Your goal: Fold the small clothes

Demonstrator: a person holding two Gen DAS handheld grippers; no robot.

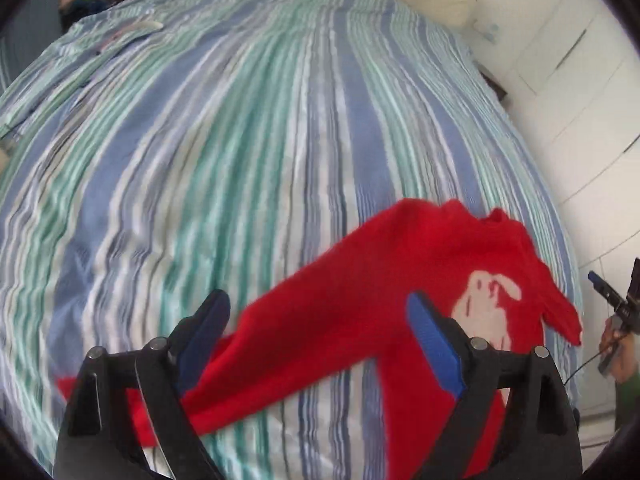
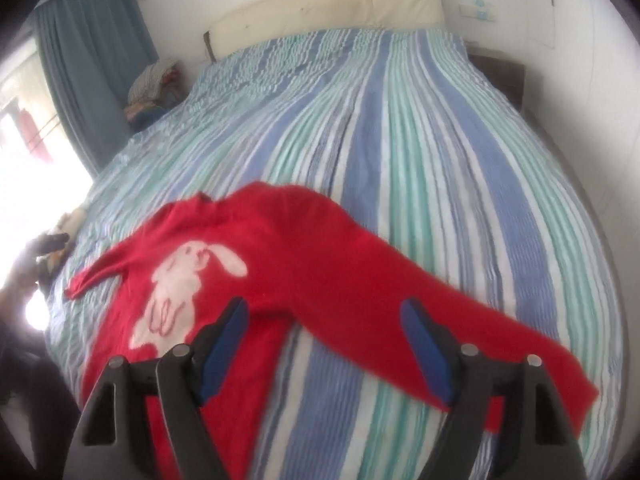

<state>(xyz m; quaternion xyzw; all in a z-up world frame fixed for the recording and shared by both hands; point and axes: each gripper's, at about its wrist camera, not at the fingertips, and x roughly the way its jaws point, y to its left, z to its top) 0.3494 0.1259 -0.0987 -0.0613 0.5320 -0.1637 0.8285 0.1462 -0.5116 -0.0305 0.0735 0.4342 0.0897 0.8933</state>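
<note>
Red sweater [image 2: 304, 248] lying lower frame on bed [image 2: 400, 120], soft, floppy, light; grab sleeve cuff. Left claw [image 1: 320, 332], right claw [image 2: 324, 340] both gaping wide, holding nothing.

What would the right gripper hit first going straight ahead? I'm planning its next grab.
Probably the sweater's sleeve, which crosses the view just beyond the open right gripper. Past it lies only the striped bedspread. Depth is unclear, so it might pass above the cloth.
</note>
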